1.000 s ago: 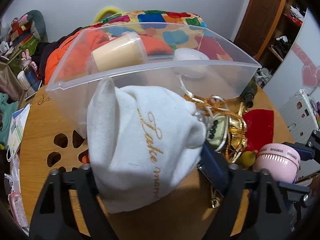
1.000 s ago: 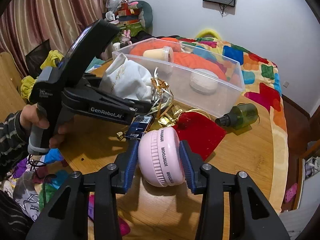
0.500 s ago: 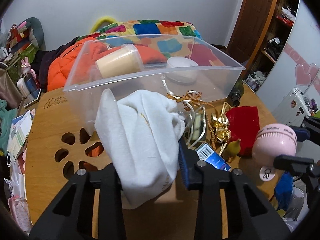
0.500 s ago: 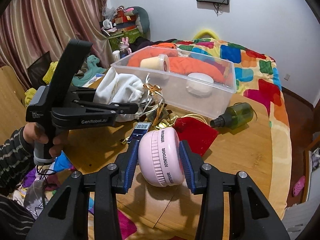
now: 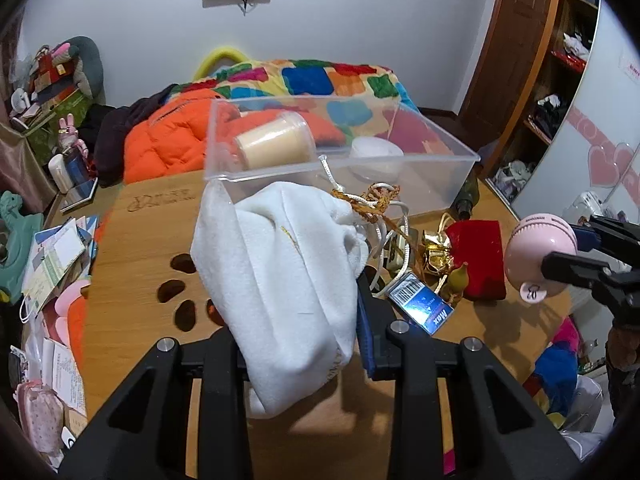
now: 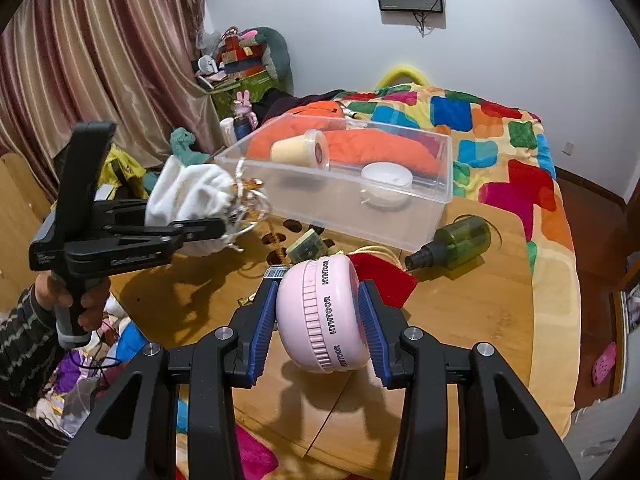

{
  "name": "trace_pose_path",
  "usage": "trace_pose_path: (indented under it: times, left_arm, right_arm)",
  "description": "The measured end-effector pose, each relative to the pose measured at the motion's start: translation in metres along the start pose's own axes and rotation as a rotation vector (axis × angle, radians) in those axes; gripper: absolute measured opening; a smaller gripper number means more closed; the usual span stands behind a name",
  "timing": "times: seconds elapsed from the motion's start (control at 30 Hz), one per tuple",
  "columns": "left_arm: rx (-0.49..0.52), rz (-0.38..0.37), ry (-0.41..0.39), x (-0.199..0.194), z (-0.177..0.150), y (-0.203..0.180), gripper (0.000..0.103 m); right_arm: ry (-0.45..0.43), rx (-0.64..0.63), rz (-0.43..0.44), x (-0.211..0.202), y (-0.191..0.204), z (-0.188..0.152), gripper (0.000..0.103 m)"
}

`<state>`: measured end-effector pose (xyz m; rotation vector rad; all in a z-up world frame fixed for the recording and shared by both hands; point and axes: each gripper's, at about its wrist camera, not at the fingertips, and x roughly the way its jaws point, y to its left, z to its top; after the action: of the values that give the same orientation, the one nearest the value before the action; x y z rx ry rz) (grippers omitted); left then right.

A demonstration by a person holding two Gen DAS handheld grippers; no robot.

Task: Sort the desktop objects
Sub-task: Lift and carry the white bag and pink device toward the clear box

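Left wrist view has the left gripper (image 5: 300, 336) clamped tight on a white fabric drawstring pouch (image 5: 280, 280) with gold cord, which fills the middle of the frame and hangs clear of the round wooden table (image 5: 136, 240). Right wrist view shows the right gripper (image 6: 320, 320) with its blue pads squeezed onto a round pink plastic gadget (image 6: 320, 316) at lower centre, also off the table.

If it were me, I'd carry both over the near wall of the clear plastic storage bin (image 6: 400, 216) before letting go. The pouch is floppy and its loose gold cord (image 5: 372, 200) dangles toward the clutter, so I'd go high enough that nothing snags the bin's edge. The pink thing is rounded and gripped across its flat faces, so it could roll once freed. Better to lower it in than drop it.

That bin sits in the upper middle of both views, and only two things are inside: a cream-coloured plastic cup (image 6: 300, 150) lying on its side and a flat white round tub (image 6: 386, 184).

Outside the bin, on the table, are a dark green spray bottle (image 6: 460, 244), a red velvet pouch (image 5: 480, 256) and a blue barcoded packet (image 5: 420, 304).
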<state>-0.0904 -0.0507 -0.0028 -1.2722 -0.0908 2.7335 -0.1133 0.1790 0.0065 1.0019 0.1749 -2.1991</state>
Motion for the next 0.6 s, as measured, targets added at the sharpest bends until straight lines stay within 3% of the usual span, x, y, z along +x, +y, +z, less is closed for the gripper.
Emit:
trace_pose_path:
  times: [0.6]
  left_arm:
    - [-0.003, -0.002, -0.037, -0.032, -0.003, 0.01, 0.032]
  right_arm:
    - [-0.032, 0.019, 0.003, -0.004, -0.009, 0.02, 0.038]
